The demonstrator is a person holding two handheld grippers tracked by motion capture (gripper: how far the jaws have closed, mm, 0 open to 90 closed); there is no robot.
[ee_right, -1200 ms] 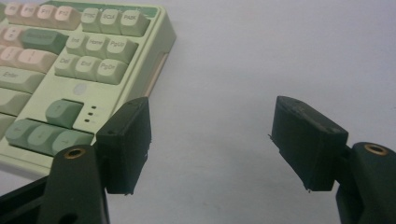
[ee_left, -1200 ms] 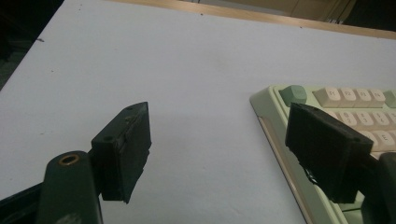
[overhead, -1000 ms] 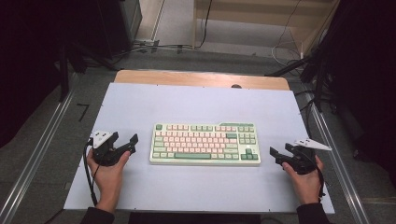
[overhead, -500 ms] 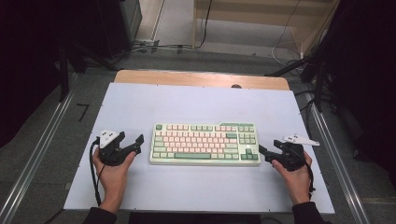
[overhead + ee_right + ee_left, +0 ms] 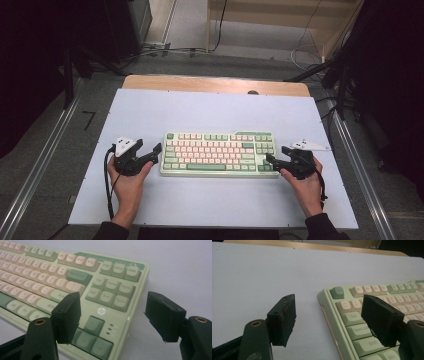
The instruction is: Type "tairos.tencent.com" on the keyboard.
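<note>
A pale green keyboard [image 5: 220,152] with cream and green keys lies flat in the middle of the white table top. My left gripper [image 5: 156,154] is open at the keyboard's left end. In the left gripper view the keyboard's left edge [image 5: 325,312] runs between the jaws of the left gripper [image 5: 332,320], one jaw over the bare table, the other above the Tab and Caps Lock keys. My right gripper [image 5: 274,156] is open at the right end. In the right gripper view the right gripper [image 5: 116,315] straddles the keyboard's [image 5: 100,290] near right corner by the arrow keys.
The white table top [image 5: 210,110] has a wooden strip [image 5: 215,84] along its far edge. Metal rails [image 5: 40,160] run down both sides of the table. Cables lie on the floor [image 5: 165,50] beyond it.
Both hands have moved inward, bringing the open grippers from beside the keyboard up to its left and right ends. The keyboard has not moved.
</note>
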